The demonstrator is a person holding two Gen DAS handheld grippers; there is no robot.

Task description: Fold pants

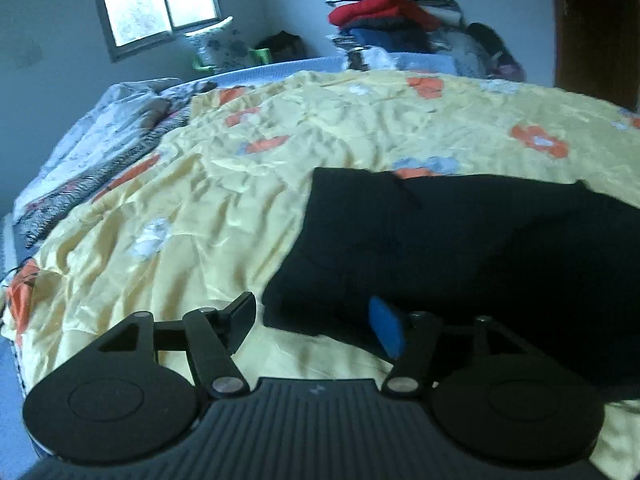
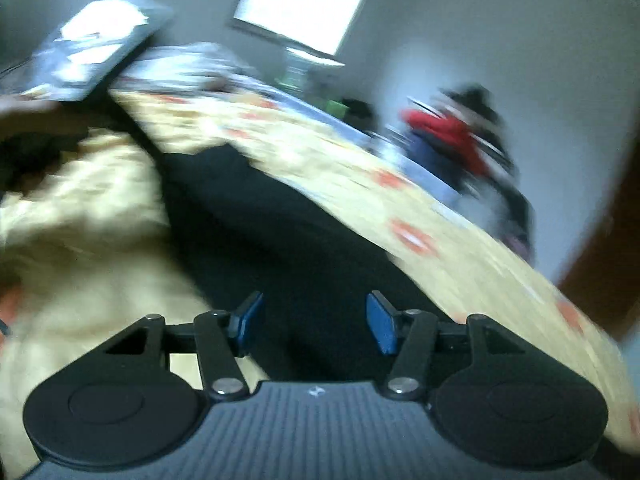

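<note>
The black pants lie folded flat on the yellow flowered bedspread, right of centre in the left wrist view. My left gripper is open and empty, hovering at the pants' near left corner; its right pad is over the dark cloth, its left finger over the bedspread. In the blurred right wrist view the pants run as a dark band across the bedspread. My right gripper is open and empty, just above the pants' near end.
A tall pile of clothes stands at the bed's far right. A crumpled patterned blanket lies along the far left edge. A window is in the back wall, and a dark wooden door is at the right.
</note>
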